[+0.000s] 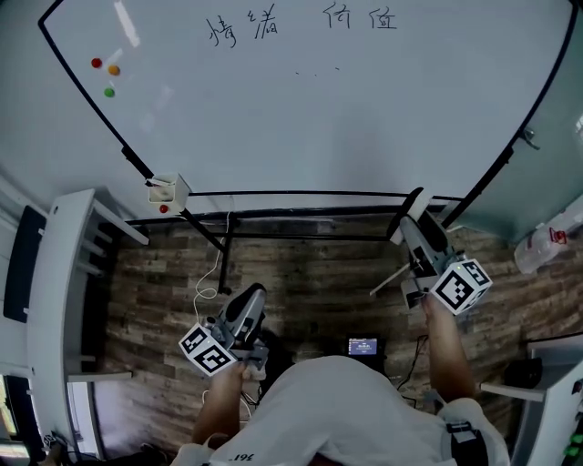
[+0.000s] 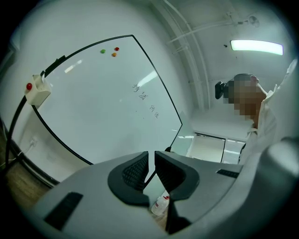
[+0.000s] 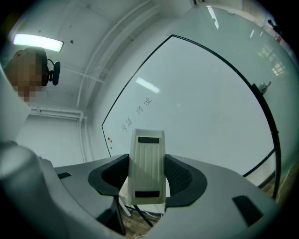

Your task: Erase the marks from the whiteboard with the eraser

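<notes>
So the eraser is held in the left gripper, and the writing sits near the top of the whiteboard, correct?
No: the right gripper holds the eraser, as the right gripper view shows; the left gripper is shut on nothing. The writing does sit near the top of the whiteboard.

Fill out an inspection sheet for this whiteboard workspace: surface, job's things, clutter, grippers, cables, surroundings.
Surface: whiteboard, mostly clean; handwritten marks near its top edge.
Job's things: eraser, held well below the marks.
Clutter: three magnets, red, orange and green, on the board's upper left; small white box at its lower left corner.
Grippers: right gripper shut on the eraser; left gripper with jaws nearly together, nothing between them.
Cables: white cable hanging below the board's frame.
Surroundings: wood-plank floor; white shelf at left; plastic bottle at right.
</notes>
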`<state>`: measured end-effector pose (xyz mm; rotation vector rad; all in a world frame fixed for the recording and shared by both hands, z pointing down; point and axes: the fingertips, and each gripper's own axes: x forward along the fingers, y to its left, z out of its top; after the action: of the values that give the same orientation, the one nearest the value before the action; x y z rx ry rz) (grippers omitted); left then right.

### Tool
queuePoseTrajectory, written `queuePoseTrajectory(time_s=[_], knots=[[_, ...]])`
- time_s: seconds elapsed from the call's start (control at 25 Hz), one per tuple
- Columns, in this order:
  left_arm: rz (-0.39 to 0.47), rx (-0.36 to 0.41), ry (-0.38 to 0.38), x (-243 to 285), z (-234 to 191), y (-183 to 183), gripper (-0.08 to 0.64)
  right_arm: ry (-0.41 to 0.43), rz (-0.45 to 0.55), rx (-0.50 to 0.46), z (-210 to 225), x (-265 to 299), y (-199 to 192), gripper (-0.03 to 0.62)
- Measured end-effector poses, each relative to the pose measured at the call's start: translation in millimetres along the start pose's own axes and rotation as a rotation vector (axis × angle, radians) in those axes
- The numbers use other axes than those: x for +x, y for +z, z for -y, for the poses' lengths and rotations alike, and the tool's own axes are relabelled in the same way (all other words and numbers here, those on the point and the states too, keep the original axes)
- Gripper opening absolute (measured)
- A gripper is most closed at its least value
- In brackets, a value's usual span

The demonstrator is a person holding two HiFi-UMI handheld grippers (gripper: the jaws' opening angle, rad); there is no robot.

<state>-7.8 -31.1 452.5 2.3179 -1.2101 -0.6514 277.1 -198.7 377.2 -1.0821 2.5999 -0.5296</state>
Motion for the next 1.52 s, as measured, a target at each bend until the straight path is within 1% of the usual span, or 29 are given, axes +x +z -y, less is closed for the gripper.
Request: queuePoseTrajectory(time_s=[0.08,0.16,0.36,0.52,0.64,0.72,0.92,1.04,1.32,1.52], knots=[[-0.006,0.003,-0.010,1.0,-13.7,10.5,0.037,-0.019,0.017,-0.014,4.0,10.7,6.7,0.256],[-0.015,0.009,-0.024,2.8,-28.5,24.0,0.037,-0.057,0.032,-0.030,9.5,22.2,14.2,0.256],[-0.047,0.031,-0.070,5.1,-69.8,67.2,0.037,-0.217,0.077,-0.127,24.6,53.3,35.1,0.256],[-0.081,0.038,-0.119,7.2,-101.9,96.2,0.037,-0.344,0.117,-0.201,36.4,72.5,61.4,0.256],[-0.100,0.048,-0.151,7.7,-121.0,114.3,0.037,-0.416,0.143,-0.248,39.9,84.8,84.1,0.256],[-0.110,0.050,-0.170,8.4,-131.5,123.0,0.037,-0.449,0.157,-0.291,37.1,94.0,100.4,0.256],[-0.114,0.041,-0.191,13.2,-147.7,133.2,0.037,-0.502,0.155,-0.356,31.8,111.3,131.2,0.256],[-0.095,0.038,-0.193,22.8,-151.7,138.3,0.037,-0.508,0.168,-0.385,32.4,121.5,155.0,0.256],[-0.073,0.052,-0.202,52.5,-141.7,137.3,0.037,-0.502,0.190,-0.441,41.1,135.6,206.2,0.256],[-0.060,0.066,-0.201,68.8,-133.1,133.8,0.037,-0.518,0.202,-0.488,51.2,140.9,241.1,0.256]])
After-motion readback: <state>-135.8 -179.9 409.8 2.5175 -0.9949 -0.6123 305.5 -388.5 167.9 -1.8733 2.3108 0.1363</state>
